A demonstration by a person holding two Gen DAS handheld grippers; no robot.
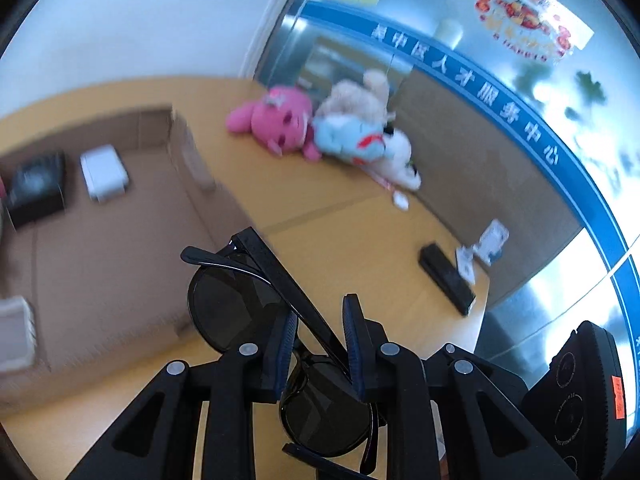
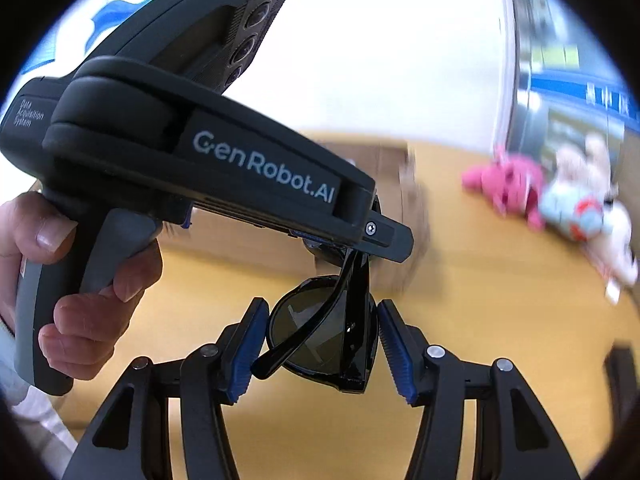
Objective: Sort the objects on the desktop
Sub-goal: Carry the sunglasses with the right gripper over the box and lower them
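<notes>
Black sunglasses with dark lenses hang in the air above the wooden table, folded. My left gripper is shut on them, its blue pads pinching a temple arm and the frame near the bridge. In the right wrist view the left gripper reaches in from the upper left and clamps the top of the sunglasses. My right gripper holds the lower lens from both sides, its pads against the rim and hinge. A person's hand grips the left gripper's handle.
An open cardboard box at the left holds a white item and a black item. Plush toys, one pink and one pale blue, lie at the far edge. A black bar and leaflets lie at the right.
</notes>
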